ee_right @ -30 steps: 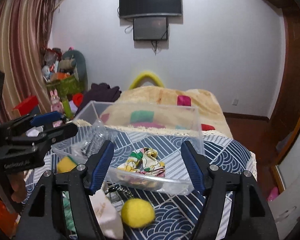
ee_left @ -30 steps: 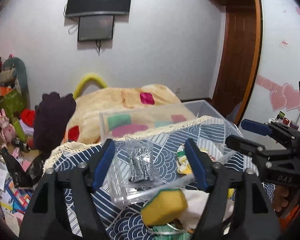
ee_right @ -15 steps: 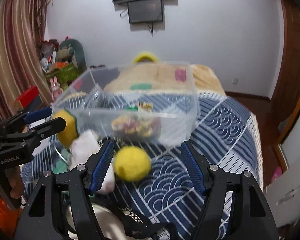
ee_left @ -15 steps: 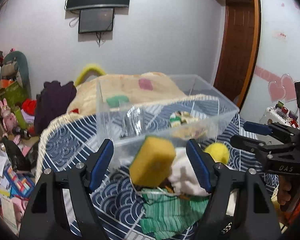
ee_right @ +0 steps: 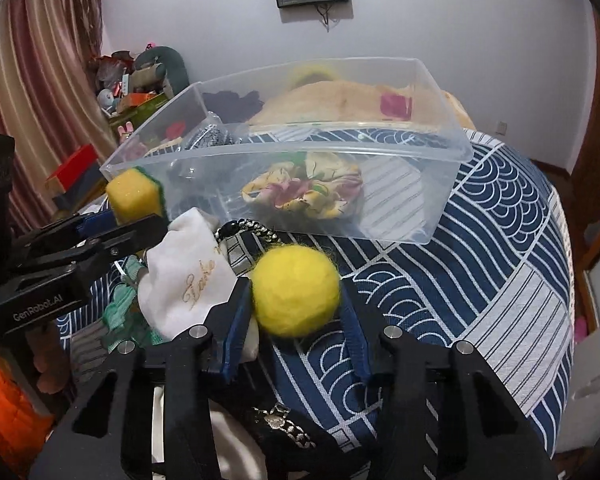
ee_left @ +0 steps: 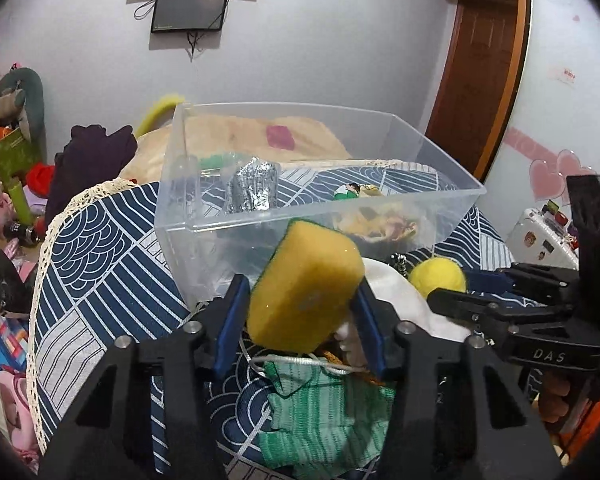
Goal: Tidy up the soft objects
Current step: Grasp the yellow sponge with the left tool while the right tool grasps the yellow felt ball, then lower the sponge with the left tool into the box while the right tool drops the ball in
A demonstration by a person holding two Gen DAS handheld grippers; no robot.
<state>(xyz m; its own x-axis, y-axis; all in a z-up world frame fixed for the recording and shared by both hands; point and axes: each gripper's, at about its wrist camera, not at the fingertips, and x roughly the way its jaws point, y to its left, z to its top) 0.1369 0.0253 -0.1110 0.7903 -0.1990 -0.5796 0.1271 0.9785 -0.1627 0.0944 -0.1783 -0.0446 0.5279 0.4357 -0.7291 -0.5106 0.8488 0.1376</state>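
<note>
The left gripper (ee_left: pixel 300 326) is matte black plastic with two angular fingers, each lined inside with a blue pad (ee_left: pixel 230 326) and pinned by silver round-headed screws (ee_left: pixel 191 327). Seen from the right, its side bears white "GenRobot.AI" lettering (ee_right: pixel 38 309). The right gripper (ee_right: pixel 296 326) is built alike; its side reads "DAS" (ee_left: pixel 549 356). Bare skin of a hand (ee_left: pixel 556 406) shows beneath it, beside orange fabric.

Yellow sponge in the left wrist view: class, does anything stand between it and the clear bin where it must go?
Only the bin's own near wall. The yellow sponge sits between the left gripper fingers, just before the clear bin, whose top is open. No other object lies between them.
</note>
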